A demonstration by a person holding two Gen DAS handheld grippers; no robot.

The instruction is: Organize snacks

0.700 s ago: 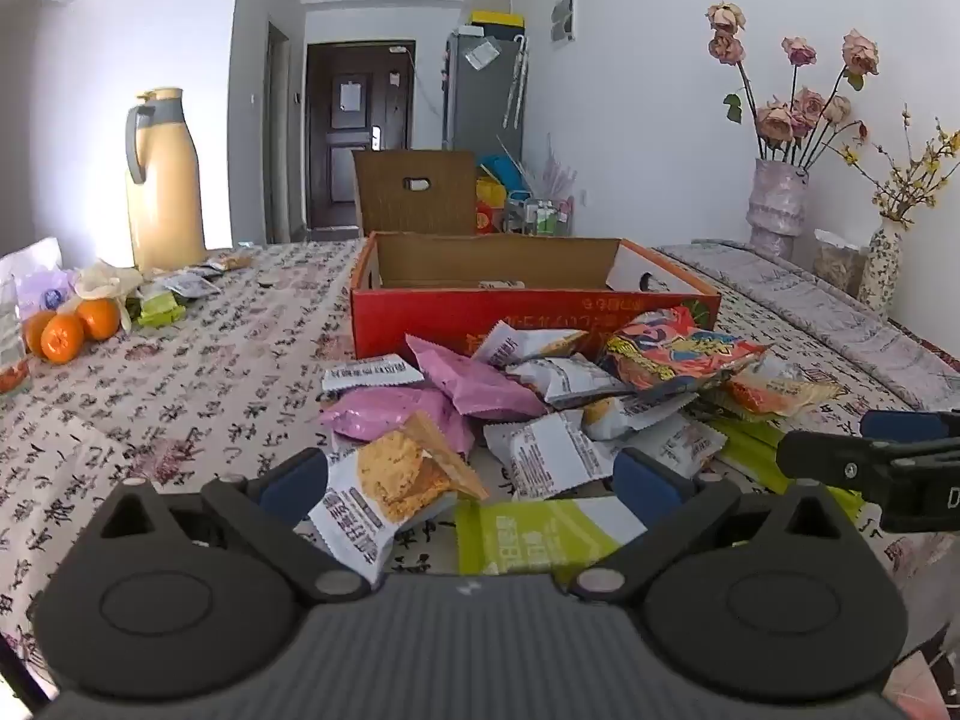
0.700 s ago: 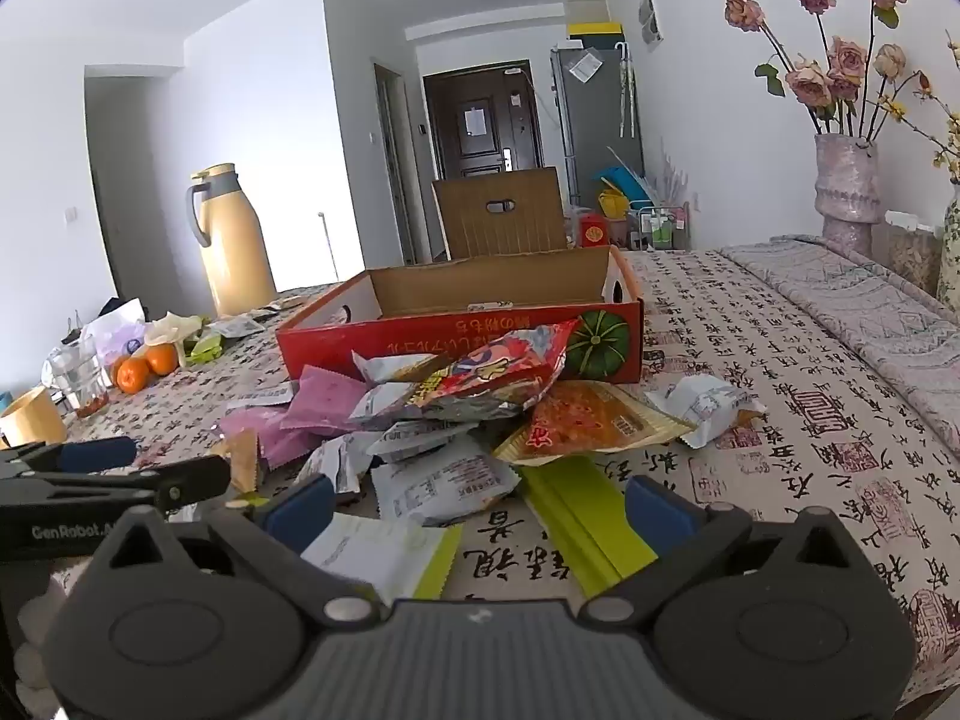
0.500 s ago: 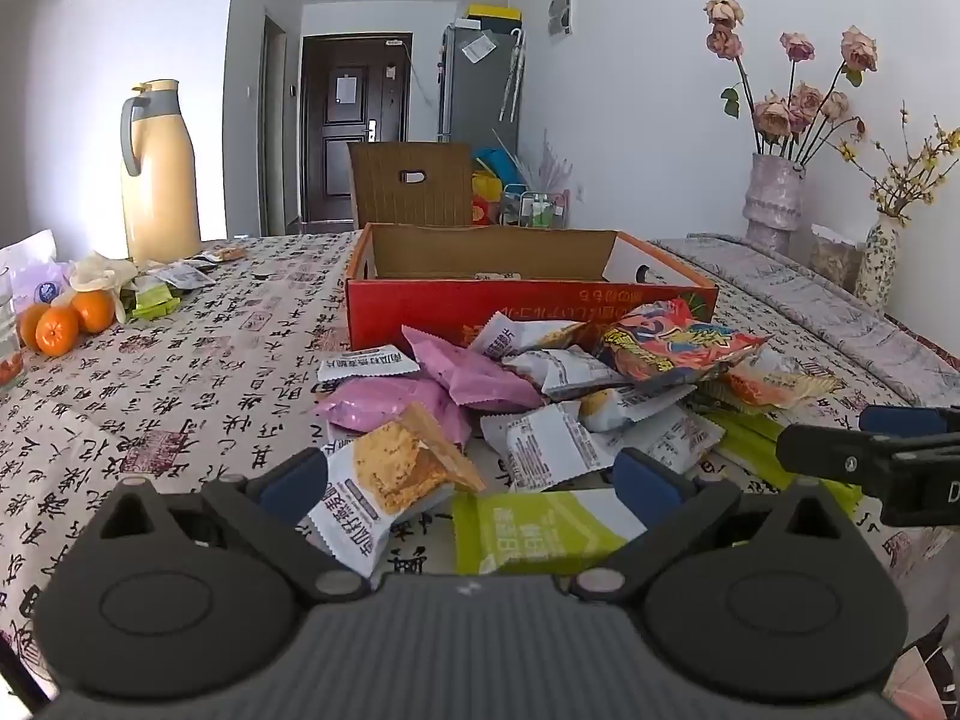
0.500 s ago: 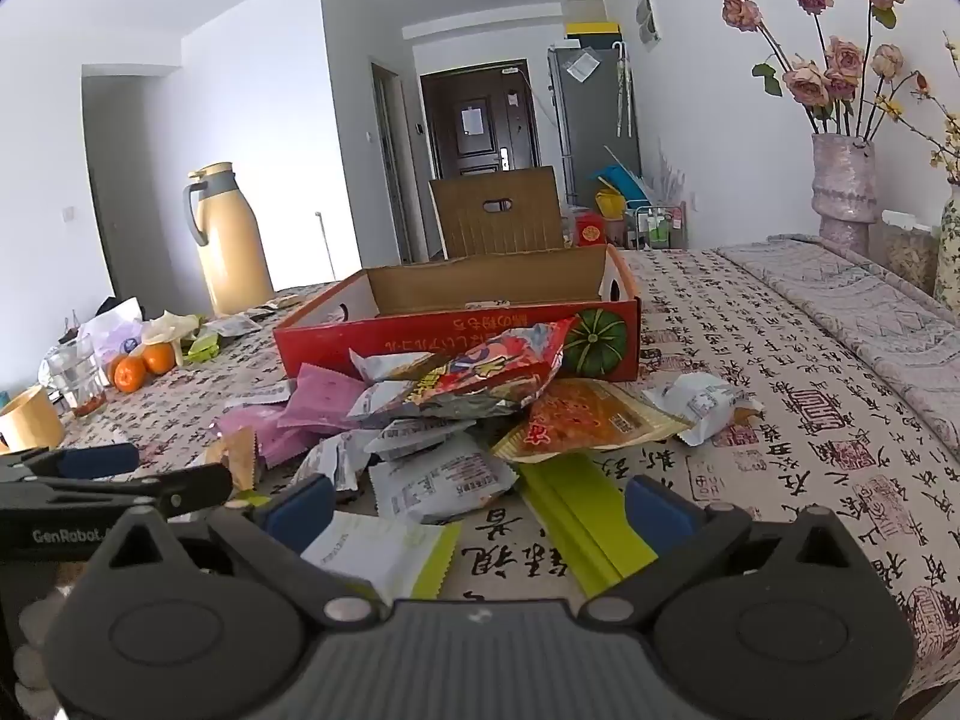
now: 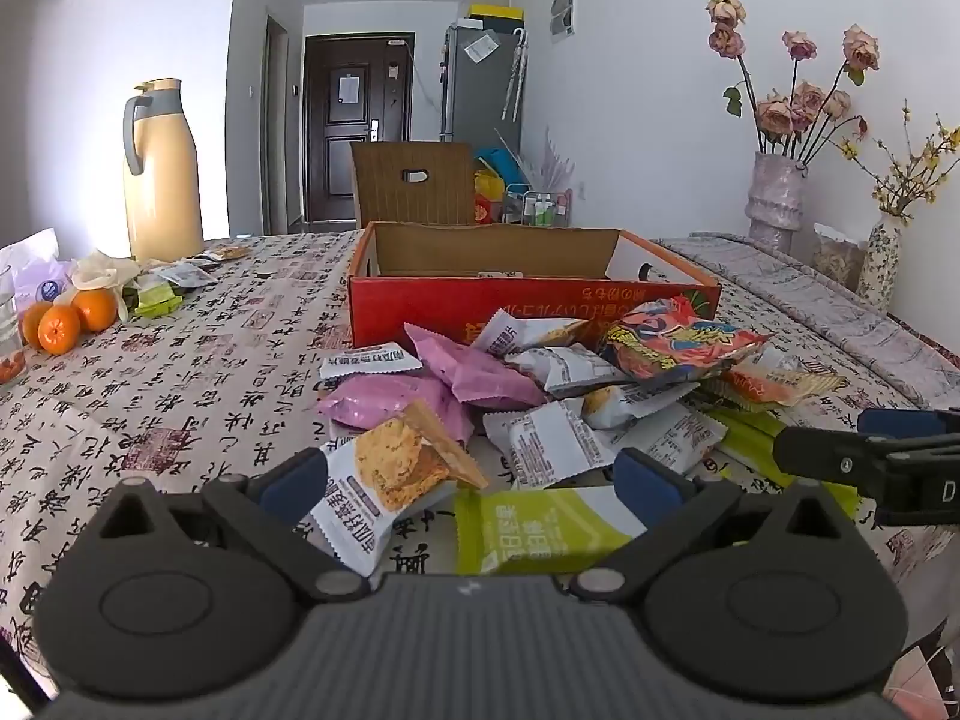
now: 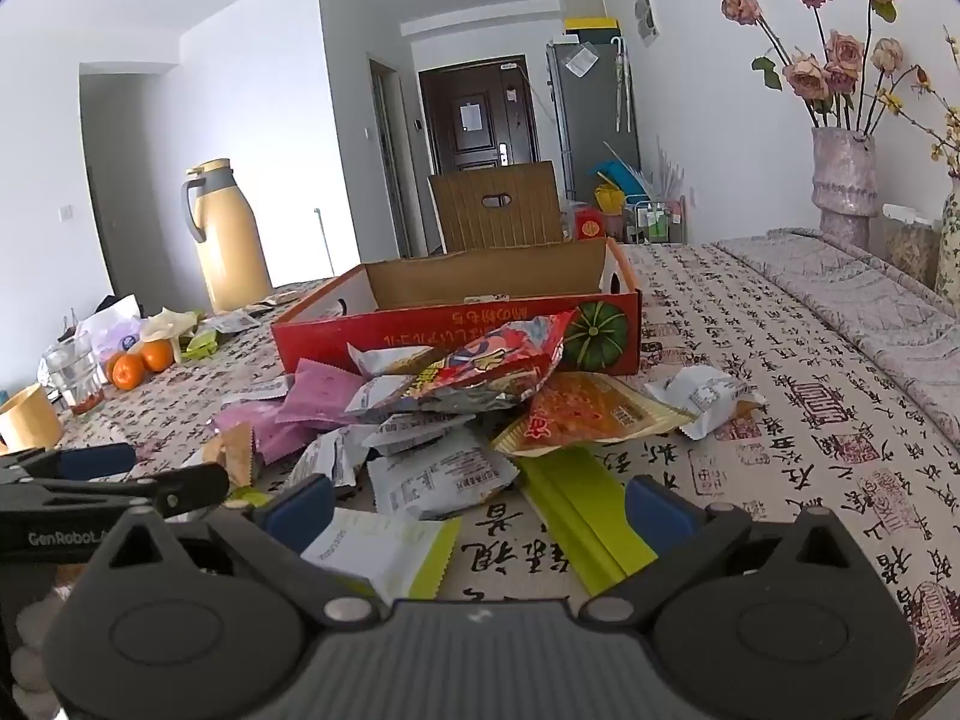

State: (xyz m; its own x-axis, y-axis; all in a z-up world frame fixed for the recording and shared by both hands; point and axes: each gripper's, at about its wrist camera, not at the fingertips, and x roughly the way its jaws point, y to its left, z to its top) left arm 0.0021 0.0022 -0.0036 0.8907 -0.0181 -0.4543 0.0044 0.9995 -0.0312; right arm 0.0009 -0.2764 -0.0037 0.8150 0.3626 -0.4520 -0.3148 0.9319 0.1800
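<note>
**Snack packets heaped before an open carton, both grippers spread**

A long table (image 5: 180, 372) is covered by a matte cloth printed all over with black calligraphy characters and red seal stamps. Beyond it, white walls, a dark panelled door and a grey refrigerator are seen. A tall cream thermos jug (image 5: 162, 174) with a grey handle is stood at the far left, and a rough mottled vase (image 6: 843, 180) of dried roses at the right.

A shallow corrugated cardboard box (image 5: 528, 294), glossy red outside and plain brown inside, is printed with a green pumpkin and upside-down white characters. The pile of snack packets (image 5: 540, 396) is heaped on the cloth just in front of it: crinkled foil, pink, white, orange and lime-green wrappers, their print too small to read.

The left gripper (image 5: 474, 474) is held spread wide over a biscuit packet (image 5: 390, 480), pinching nothing. The right gripper (image 6: 480, 504) is likewise spread, empty. "GenRobot" is read on the left gripper's side.
</note>
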